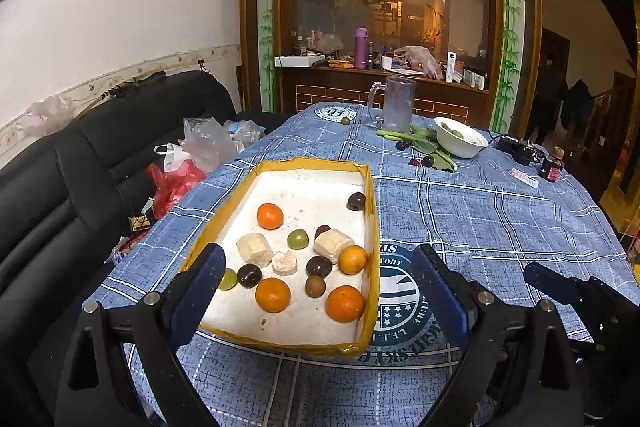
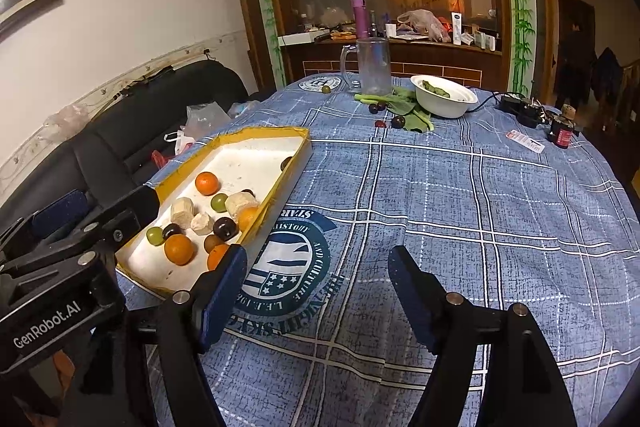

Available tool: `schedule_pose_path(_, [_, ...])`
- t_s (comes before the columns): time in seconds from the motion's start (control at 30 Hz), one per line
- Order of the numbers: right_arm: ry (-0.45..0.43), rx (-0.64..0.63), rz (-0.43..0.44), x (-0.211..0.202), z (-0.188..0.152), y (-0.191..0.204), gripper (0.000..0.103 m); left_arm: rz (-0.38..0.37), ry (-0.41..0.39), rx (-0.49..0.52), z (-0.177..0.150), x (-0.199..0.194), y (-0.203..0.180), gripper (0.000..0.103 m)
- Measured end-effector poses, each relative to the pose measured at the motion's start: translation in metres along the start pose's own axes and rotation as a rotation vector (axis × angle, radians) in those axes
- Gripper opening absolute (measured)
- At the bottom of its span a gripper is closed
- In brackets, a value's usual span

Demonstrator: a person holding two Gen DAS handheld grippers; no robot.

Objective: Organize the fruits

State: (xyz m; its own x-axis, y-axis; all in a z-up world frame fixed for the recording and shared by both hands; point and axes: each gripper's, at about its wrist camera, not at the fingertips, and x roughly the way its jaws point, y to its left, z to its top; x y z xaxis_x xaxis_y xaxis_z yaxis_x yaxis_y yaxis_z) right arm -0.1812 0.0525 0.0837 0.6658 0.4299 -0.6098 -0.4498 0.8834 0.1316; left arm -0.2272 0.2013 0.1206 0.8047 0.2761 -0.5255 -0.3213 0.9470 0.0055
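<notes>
A yellow-rimmed white tray (image 1: 372, 227) (image 2: 298, 157) on the blue plaid tablecloth holds several oranges (image 1: 273, 294), green (image 1: 298, 239) and dark round fruits (image 1: 319, 265) and pale cut chunks (image 1: 254, 248). Loose dark fruits (image 1: 428, 160) (image 2: 397, 121) lie by green leaves near a white bowl (image 1: 460, 137) (image 2: 444, 95). One green fruit (image 1: 345, 121) (image 2: 326, 89) lies far back. My left gripper (image 1: 318, 291) is open and empty above the tray's near end. My right gripper (image 2: 316, 291) is open and empty over the cloth, right of the tray.
A glass mug (image 1: 394, 103) (image 2: 372, 67) stands at the back. A small dark bottle (image 2: 562, 131), a label card (image 2: 524, 141) and a black charger (image 2: 520, 109) lie at the far right. A black sofa with plastic bags (image 1: 192, 155) is on the left.
</notes>
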Motion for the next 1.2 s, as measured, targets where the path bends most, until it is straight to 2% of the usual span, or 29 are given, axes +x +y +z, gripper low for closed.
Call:
schedule_pose_path(0.1, [-0.002,-0.006,-0.001,-0.002,-0.002,0.002,0.079,0.022,-0.026,-0.004,0.0,-0.007,0.0,0.094])
schedule_pose_path(0.2, [-0.006,-0.015,-0.003,-0.004,-0.004,0.004,0.079,0.092,-0.103,-0.01,0.001,-0.022,0.002,0.097])
schedule_pose_path(0.27, [-0.01,-0.023,-0.004,-0.006,-0.005,0.006,0.079,0.178,-0.21,-0.022,0.002,-0.041,0.003,0.103])
schedule_pose_path(0.33, [-0.014,-0.03,0.0,-0.009,-0.006,0.008,0.079,0.222,-0.304,-0.041,0.001,-0.059,0.004,0.103])
schedule_pose_path(0.37, [-0.017,-0.031,0.003,-0.01,-0.006,0.009,0.08,0.217,-0.369,-0.056,-0.001,-0.071,0.006,0.103])
schedule_pose_path(0.43, [-0.022,-0.031,0.009,-0.011,-0.006,0.009,0.08,0.17,-0.426,-0.065,-0.004,-0.082,0.009,0.103])
schedule_pose_path(0.47, [-0.023,-0.03,0.012,-0.012,-0.007,0.009,0.08,0.161,-0.421,-0.063,-0.007,-0.083,0.009,0.103])
schedule_pose_path(0.57, [-0.025,-0.03,0.015,-0.013,-0.008,0.009,0.08,0.259,-0.323,-0.018,-0.005,-0.07,-0.001,0.103])
schedule_pose_path(0.63, [-0.023,-0.027,0.019,-0.013,-0.008,0.009,0.08,0.27,-0.291,-0.012,-0.005,-0.063,-0.003,0.103])
schedule_pose_path(0.7, [-0.026,-0.028,0.022,-0.014,-0.009,0.009,0.081,0.24,-0.257,-0.041,-0.004,-0.058,0.0,0.103])
schedule_pose_path(0.8, [-0.029,-0.042,0.006,-0.013,-0.011,0.01,0.082,0.179,-0.157,-0.095,-0.002,-0.046,0.01,0.103])
schedule_pose_path(0.9, [-0.026,-0.039,0.011,-0.012,-0.011,0.01,0.084,0.166,-0.077,-0.105,-0.003,-0.031,0.014,0.103])
schedule_pose_path(1.2, [0.008,-0.11,0.005,0.001,-0.015,0.029,0.085,0.118,0.014,-0.103,-0.012,-0.01,0.014,0.103])
